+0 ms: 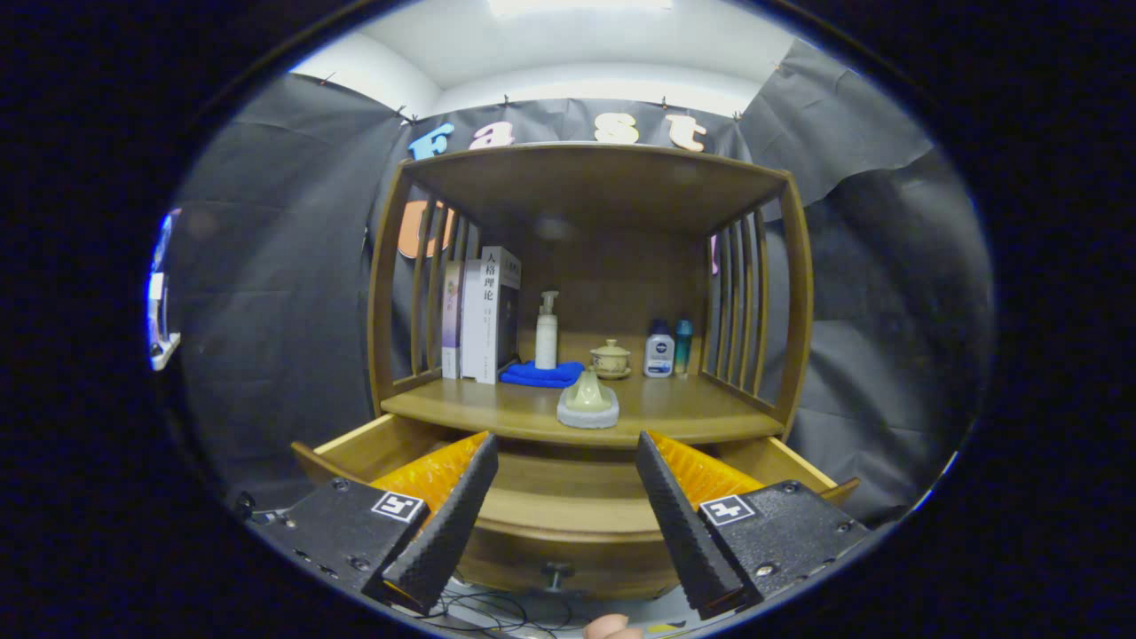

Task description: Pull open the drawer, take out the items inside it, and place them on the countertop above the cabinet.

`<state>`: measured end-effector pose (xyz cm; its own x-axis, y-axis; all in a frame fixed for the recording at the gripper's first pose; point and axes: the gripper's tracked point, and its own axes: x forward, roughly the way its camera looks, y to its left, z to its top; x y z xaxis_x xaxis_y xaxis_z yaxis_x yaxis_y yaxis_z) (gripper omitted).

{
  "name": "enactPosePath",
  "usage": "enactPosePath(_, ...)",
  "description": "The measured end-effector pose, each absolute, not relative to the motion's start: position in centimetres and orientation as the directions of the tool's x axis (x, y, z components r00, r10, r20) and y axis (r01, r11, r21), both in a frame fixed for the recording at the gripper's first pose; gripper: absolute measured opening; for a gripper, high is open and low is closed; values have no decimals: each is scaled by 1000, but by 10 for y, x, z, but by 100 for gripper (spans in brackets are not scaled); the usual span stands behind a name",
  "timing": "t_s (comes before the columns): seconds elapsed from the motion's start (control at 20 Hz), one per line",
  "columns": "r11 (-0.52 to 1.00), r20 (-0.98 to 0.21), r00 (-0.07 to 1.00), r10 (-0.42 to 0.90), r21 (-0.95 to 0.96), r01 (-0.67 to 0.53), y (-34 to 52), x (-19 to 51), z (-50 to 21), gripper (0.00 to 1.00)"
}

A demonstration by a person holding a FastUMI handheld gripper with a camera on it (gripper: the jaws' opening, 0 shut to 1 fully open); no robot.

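Observation:
The wooden cabinet's drawer (568, 519) stands pulled open below the countertop (674, 413); its inside between my fingers looks like bare wood. A pale green ornament on a grey pad (587, 401) sits near the countertop's front edge, just beyond my fingers. My gripper (564, 519) hovers over the open drawer, open, with nothing between its fingers. The drawer's small knob (556, 577) shows low on its front panel.
At the back of the countertop stand several books (479, 315), a pump bottle (547, 330) on a blue cloth (541, 374), a lidded cup (611, 358) and two small bottles (668, 349). Slatted side rails and a shelf roof (595, 177) enclose the space. A fingertip (612, 627) shows below the drawer.

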<state>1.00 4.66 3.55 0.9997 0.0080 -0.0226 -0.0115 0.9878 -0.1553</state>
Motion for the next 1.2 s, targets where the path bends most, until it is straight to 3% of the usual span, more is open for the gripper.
enactPosePath(0.25, 995, -33, 999, -2, -105, -1, 45, -13, 1, 98)
enactPosePath(0.5, 998, -116, 993, -9, -56, 2, 45, -7, -37, 98)
enactPosePath(1.2, 995, -157, 984, -85, -64, 76, 37, 19, -73, 98)
